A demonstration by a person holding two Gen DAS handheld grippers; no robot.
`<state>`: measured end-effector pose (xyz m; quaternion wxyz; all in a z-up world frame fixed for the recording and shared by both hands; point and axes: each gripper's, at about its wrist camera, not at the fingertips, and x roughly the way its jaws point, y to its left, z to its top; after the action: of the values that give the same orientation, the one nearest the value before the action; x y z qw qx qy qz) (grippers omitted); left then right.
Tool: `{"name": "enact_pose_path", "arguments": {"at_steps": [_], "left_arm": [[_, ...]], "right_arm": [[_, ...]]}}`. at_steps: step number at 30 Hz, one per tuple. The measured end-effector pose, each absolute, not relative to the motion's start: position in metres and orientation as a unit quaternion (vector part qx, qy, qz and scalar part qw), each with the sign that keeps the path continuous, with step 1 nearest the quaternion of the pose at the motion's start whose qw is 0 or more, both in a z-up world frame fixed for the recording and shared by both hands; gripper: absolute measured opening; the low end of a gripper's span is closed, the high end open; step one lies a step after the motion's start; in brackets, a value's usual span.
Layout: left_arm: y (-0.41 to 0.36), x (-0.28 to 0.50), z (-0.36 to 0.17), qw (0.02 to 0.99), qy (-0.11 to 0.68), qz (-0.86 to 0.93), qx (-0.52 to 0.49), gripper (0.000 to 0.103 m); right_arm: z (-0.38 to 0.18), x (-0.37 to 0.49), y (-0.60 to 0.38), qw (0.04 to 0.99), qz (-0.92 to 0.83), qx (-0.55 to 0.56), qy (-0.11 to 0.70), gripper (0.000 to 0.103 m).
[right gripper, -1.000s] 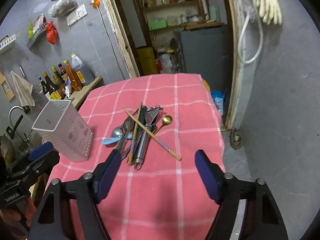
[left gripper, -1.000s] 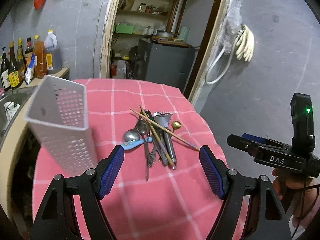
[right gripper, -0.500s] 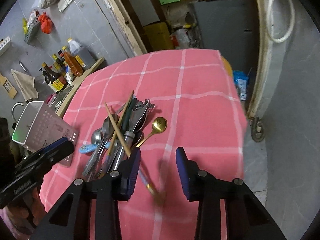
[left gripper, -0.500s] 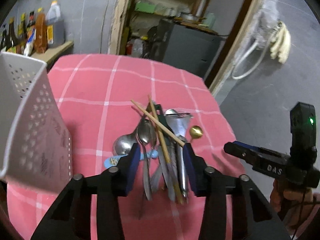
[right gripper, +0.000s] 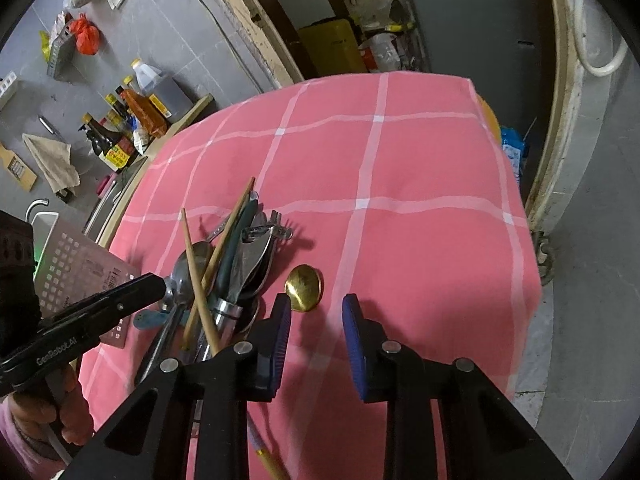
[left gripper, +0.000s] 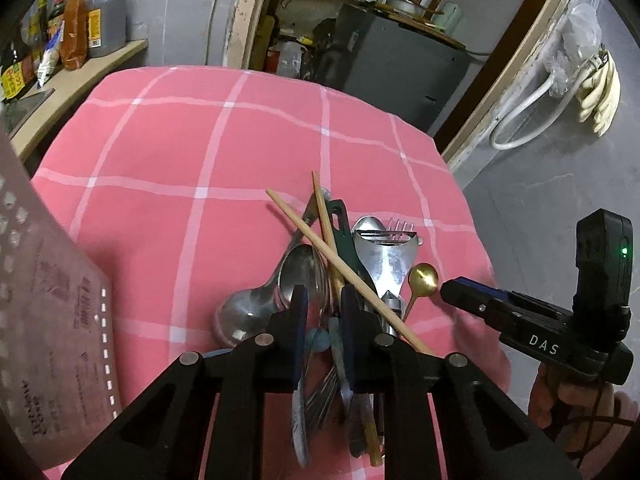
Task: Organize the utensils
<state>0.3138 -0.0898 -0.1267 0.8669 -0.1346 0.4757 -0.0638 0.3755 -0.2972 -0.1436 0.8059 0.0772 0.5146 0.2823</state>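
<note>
A pile of utensils (left gripper: 340,264) lies on the pink checked tablecloth (left gripper: 180,152): steel spoons, a fork, a peeler, two wooden chopsticks (left gripper: 320,252) and a small gold spoon (left gripper: 422,280). My left gripper (left gripper: 323,312) is low over the pile, jaws nearly closed around a steel spoon's handle (left gripper: 320,284). My right gripper (right gripper: 316,320) is partly open just in front of the gold spoon (right gripper: 304,288), right of the pile (right gripper: 236,256). A white perforated holder (left gripper: 44,320) stands at the left and also shows in the right wrist view (right gripper: 76,268).
A side counter with sauce and oil bottles (right gripper: 136,116) stands left of the table. The table's right edge (right gripper: 524,240) drops to a grey floor. A doorway with a dark cabinet (left gripper: 400,60) lies behind.
Both grippers have dropped toward the pile and narrowed from wide open. The left jaws have closed in around a spoon handle; the right has moved up to the gold spoon.
</note>
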Motion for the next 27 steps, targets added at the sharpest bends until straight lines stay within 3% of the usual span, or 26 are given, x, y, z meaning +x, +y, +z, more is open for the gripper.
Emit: {"name": "enact_pose_path", "arguments": {"at_steps": [9, 12, 21, 27], "left_arm": [[-0.090, 0.346, -0.135, 0.843, 0.512, -0.073, -0.150, 0.013], [-0.089, 0.352, -0.139, 0.834, 0.523, -0.071, -0.157, 0.003], [-0.082, 0.344, -0.129, 0.827, 0.527, -0.067, -0.182, 0.000], [-0.078, 0.311, -0.098, 0.852, 0.486, -0.057, -0.186, 0.000]], "right_arm": [[-0.150, 0.393, -0.288, 0.785, 0.322, 0.056, 0.527, 0.025], [-0.151, 0.398, -0.286, 0.781, 0.325, 0.057, 0.531, 0.010], [-0.147, 0.399, -0.279, 0.773, 0.336, 0.054, 0.535, 0.004], [-0.120, 0.372, -0.288, 0.813, 0.303, 0.051, 0.495, 0.003]]}}
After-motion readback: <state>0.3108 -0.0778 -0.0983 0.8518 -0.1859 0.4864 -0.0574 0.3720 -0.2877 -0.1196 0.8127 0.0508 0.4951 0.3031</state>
